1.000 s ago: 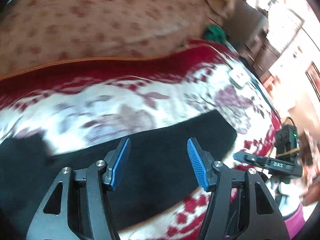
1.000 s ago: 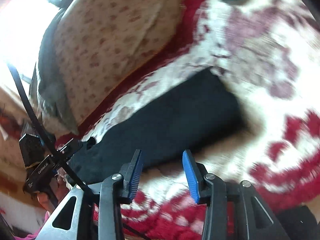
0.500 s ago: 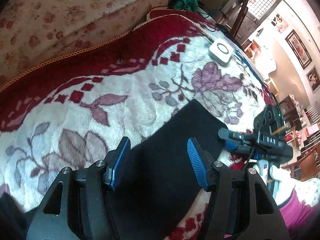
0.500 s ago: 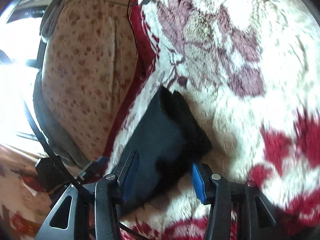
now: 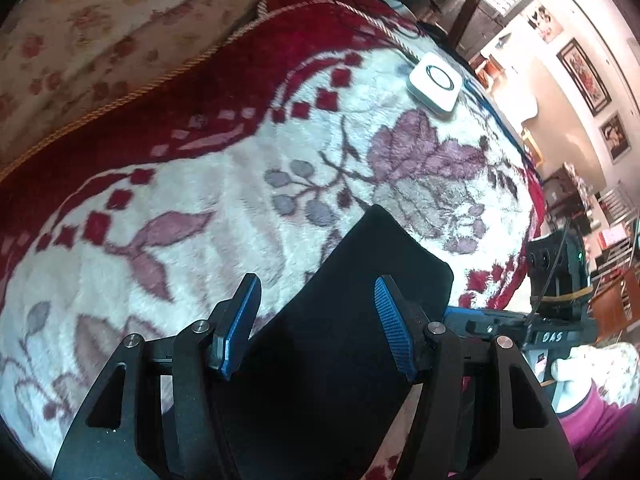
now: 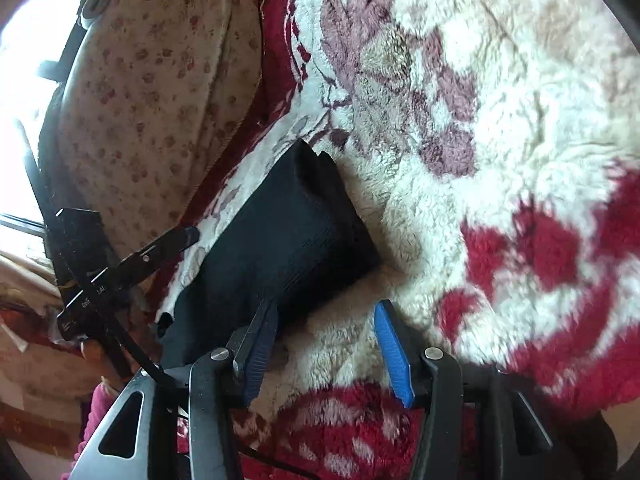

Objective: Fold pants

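The black pants (image 5: pixel 352 320) lie flat on a white and red floral blanket (image 5: pixel 224 200); one narrow end points away from me. My left gripper (image 5: pixel 316 328) is open, its blue pads straddling the pants just above the cloth. In the right wrist view the pants (image 6: pixel 292 240) show as a dark folded strip. My right gripper (image 6: pixel 324 344) is open at the pants' near right edge, its left pad over the cloth and its right pad over the blanket. The left gripper (image 6: pixel 160 248) shows at the left there, and the right gripper (image 5: pixel 500 324) at the right in the left wrist view.
A white square device (image 5: pixel 434 80) lies on the blanket at the far edge. A beige floral sheet (image 5: pixel 80 40) covers the bed beyond the blanket's red border. A cable (image 6: pixel 262 20) runs across that sheet. Furniture and framed pictures stand at the far right.
Both grippers have swung toward the narrow end of the pants and come lower and closer to it. Both stay open. The pants lie as before.
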Demonstrator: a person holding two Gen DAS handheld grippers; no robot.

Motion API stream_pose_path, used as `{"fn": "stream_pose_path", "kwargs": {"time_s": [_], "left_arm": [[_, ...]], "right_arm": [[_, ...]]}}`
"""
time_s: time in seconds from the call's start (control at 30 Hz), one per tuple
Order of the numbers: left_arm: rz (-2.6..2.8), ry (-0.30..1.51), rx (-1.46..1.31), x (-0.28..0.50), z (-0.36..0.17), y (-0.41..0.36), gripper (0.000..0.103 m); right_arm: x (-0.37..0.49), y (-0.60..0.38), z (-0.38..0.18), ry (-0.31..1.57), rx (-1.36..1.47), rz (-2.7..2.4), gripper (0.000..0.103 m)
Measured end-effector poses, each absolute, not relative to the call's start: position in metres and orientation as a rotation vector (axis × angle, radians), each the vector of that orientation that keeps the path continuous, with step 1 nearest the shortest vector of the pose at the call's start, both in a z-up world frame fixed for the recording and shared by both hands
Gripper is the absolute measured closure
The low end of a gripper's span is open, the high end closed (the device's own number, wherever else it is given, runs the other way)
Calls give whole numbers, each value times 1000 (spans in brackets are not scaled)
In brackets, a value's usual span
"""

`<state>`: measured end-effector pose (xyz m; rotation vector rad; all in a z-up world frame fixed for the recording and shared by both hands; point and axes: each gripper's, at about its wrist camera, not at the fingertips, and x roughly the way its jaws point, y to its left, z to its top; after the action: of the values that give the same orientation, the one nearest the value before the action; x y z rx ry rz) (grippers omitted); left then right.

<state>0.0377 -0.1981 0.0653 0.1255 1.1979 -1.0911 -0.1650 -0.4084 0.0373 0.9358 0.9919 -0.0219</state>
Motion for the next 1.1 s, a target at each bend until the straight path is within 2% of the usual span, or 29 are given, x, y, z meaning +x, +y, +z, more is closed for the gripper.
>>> {"fn": "stream_pose_path", "kwargs": {"time_s": [0.23, 0.33, 0.43, 0.6, 0.7, 0.9, 0.97, 1.0, 1.07, 1.1], "left_arm": [[-1156, 1235, 176, 36, 55, -228, 44], [-1174, 1250, 193, 34, 52, -236, 44], [-1222, 1259, 234, 31, 49, -245, 44], [-1280, 1273, 364, 27, 38, -265, 44], [-1344, 1284, 391, 25, 36, -270, 35], [-1420, 1250, 491, 19, 35, -272, 35], [-1411, 1216, 528, 16, 33, -277, 49], [-1404, 1216, 528, 18, 32, -279, 53], [-1396, 1224, 499, 25, 32, -281, 72], [-1396, 1229, 477, 29, 32, -282, 76]], "right_arm": [[-152, -423, 26, 883, 1084, 75, 56], [-146, -423, 29, 872, 1062, 98, 71], [-149, -424, 29, 851, 1079, 123, 79], [-153, -424, 26, 884, 1076, 95, 79], [-155, -427, 23, 901, 1076, 81, 80], [-159, -431, 20, 890, 1085, 75, 80], [-159, -433, 18, 873, 1098, 68, 80], [-158, -433, 17, 866, 1097, 65, 80], [-156, -433, 17, 863, 1091, 57, 80], [-155, -432, 17, 856, 1087, 63, 80]]}}
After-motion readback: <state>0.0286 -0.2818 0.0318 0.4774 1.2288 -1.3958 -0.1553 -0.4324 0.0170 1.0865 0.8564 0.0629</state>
